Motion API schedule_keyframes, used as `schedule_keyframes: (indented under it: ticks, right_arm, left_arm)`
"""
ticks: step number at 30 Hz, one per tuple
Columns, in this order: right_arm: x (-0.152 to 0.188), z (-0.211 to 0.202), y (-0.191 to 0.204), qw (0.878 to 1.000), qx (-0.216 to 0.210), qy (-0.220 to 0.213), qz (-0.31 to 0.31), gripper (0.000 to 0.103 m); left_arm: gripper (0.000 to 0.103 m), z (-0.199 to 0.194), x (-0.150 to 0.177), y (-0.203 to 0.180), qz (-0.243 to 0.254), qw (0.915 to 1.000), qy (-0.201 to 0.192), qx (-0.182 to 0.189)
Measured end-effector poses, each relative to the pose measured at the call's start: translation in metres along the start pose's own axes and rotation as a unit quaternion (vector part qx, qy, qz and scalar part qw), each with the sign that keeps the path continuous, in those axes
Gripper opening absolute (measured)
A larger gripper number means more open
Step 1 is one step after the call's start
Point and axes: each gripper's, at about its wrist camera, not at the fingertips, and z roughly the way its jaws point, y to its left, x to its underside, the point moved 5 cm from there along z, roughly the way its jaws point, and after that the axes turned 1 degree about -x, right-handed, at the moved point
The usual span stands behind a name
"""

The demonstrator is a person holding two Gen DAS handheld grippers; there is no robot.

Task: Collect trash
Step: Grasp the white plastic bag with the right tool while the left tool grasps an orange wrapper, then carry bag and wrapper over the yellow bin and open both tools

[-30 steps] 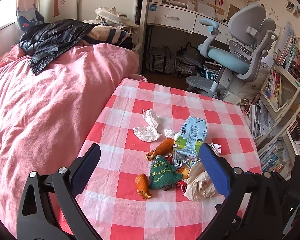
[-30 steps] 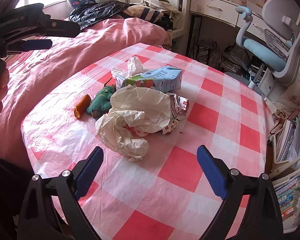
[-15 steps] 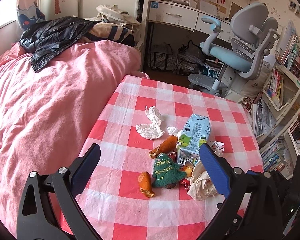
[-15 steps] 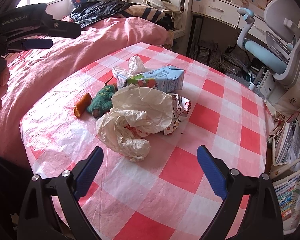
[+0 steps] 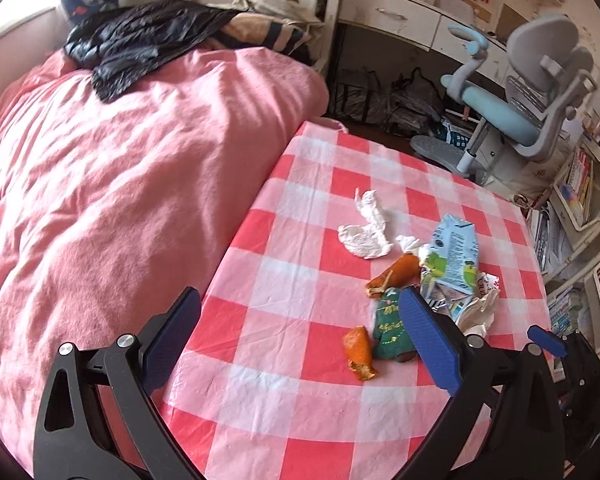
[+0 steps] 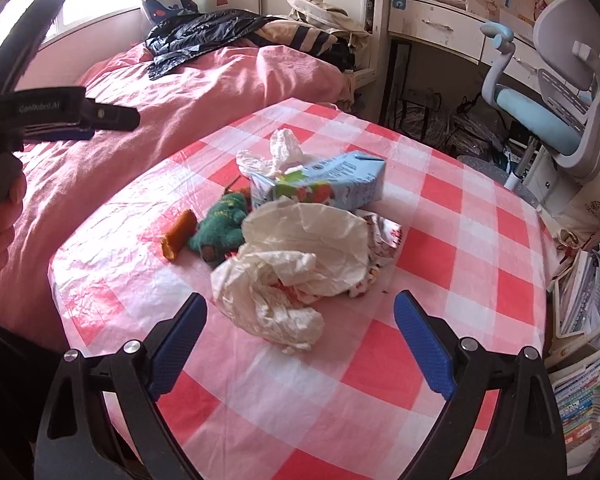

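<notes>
A pile of trash lies on the red-checked table [image 5: 292,396]: a blue milk carton [image 5: 454,258], white tissue [image 5: 366,232], two orange peels [image 5: 358,354], a green felt tree [image 5: 390,326] and a crumpled white bag [image 6: 296,264]. The carton [image 6: 332,182], the tissue [image 6: 280,152], one peel [image 6: 178,234] and the tree [image 6: 222,226] also show in the right wrist view. My left gripper [image 5: 300,344] is open and empty, above the table's near left edge. My right gripper [image 6: 300,348] is open and empty, just before the bag.
A bed with a pink cover [image 5: 100,184] and a black jacket [image 5: 140,44] adjoins the table on the left. A grey-blue desk chair [image 5: 520,120] and a white desk [image 5: 400,20] stand behind. Bookshelves [image 6: 592,360] line the right side.
My left gripper has swung left toward the bed, so the trash now sits right of its centre. My right gripper has barely moved.
</notes>
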Motion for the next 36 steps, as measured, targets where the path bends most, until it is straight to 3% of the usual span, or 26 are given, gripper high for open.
schedule_keyframes:
  ticks: [3,6,11,13,15,18,20,21,22,23,26,29,32,36]
  right_arm:
    - [-0.006,0.002,0.012,1.0,-0.022,-0.01,-0.012,0.091]
    - [-0.011,0.008,0.019,1.0,-0.005,-0.002,-0.024,0.091]
    - [-0.01,0.029,0.024,0.999,-0.007,0.03,-0.015,0.086]
    - [-0.003,0.038,0.022,0.998,-0.023,0.058,-0.005,0.05]
    - [0.001,0.039,0.017,0.997,-0.03,0.067,0.011,0.039]
    - [0.003,0.031,0.004,0.997,-0.037,0.056,0.039,0.02]
    - [0.004,0.025,-0.002,0.997,-0.039,0.047,0.049,0.014]
    - [0.004,0.021,-0.005,0.997,-0.038,0.043,0.053,0.014]
    - [0.004,0.019,-0.007,0.997,-0.038,0.039,0.056,0.013]
    - [0.003,0.016,-0.01,0.997,-0.039,0.035,0.06,0.013]
    - [0.002,0.008,-0.013,0.997,-0.043,0.023,0.066,0.013]
    - [0.0,0.0,-0.016,0.997,-0.045,0.009,0.066,0.013]
    - [-0.001,-0.012,-0.02,0.997,-0.045,-0.011,0.069,0.013]
    - [-0.002,-0.025,-0.028,0.996,-0.046,-0.031,0.073,0.013]
  left_arm:
    - [0.095,0.009,0.007,0.023,-0.023,0.9993,0.029,-0.012]
    - [0.095,0.018,0.013,0.031,-0.035,0.998,0.052,-0.012]
    - [0.095,0.034,0.029,0.004,0.01,0.9962,0.086,0.009]
    - [0.095,0.043,0.036,-0.01,0.032,0.9942,0.101,0.012]
    - [0.092,0.05,0.042,-0.021,0.042,0.9928,0.111,0.016]
    - [0.079,0.06,0.048,-0.03,0.05,0.9913,0.121,0.017]
    - [0.056,0.066,0.053,-0.037,0.06,0.9891,0.132,0.024]
    - [0.049,0.066,0.055,-0.04,0.062,0.9886,0.132,0.036]
    - [0.025,0.066,0.056,-0.041,0.065,0.9879,0.136,0.035]
    - [0.018,0.066,0.058,-0.041,0.07,0.9874,0.138,0.033]
    - [0.017,0.055,0.054,-0.034,0.05,0.9895,0.126,0.051]
    - [0.017,0.033,0.04,-0.031,0.04,0.9934,0.086,0.065]
    - [0.017,0.013,0.027,-0.039,0.048,0.9943,0.047,0.082]
    - [0.017,0.002,0.022,-0.063,0.072,0.9921,0.03,0.098]
